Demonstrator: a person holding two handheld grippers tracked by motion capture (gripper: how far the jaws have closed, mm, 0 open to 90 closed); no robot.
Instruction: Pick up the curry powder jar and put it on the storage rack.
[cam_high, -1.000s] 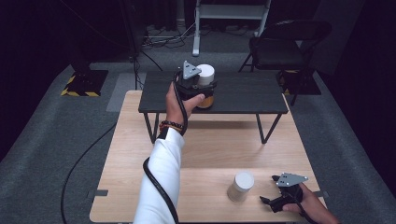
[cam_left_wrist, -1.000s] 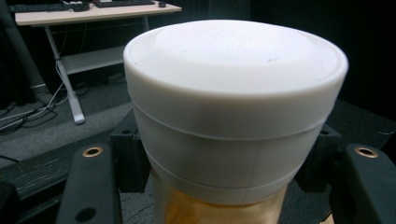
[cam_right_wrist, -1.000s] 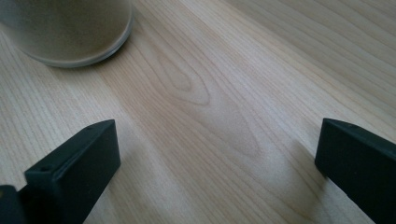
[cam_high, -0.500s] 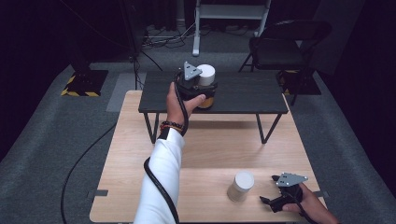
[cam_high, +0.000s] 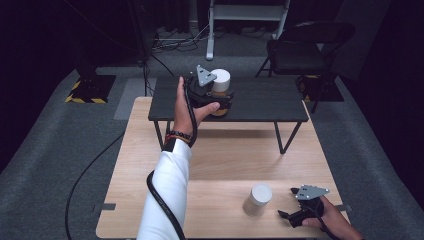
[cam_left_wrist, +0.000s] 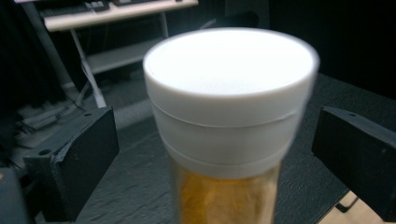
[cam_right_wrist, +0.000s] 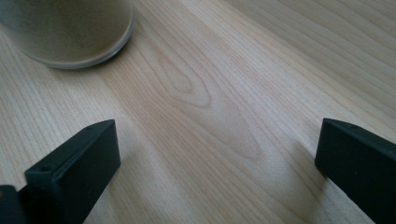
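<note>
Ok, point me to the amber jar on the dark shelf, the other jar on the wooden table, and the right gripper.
amber jar (cam_left_wrist: 229, 93), left gripper view, white lid's side.
other jar (cam_high: 258, 199), high view, its side wall.
right gripper (cam_high: 286, 216), high view, between its fingertips.

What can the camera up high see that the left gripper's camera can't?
The high view alone takes in the wooden table, a second white-lidded jar standing on it, the right gripper beside that jar, and a folding chair. The left gripper view alone shows the gap between each wide-open jaw and the jar. Both show the amber jar with the white lid on the black shelf.
</note>
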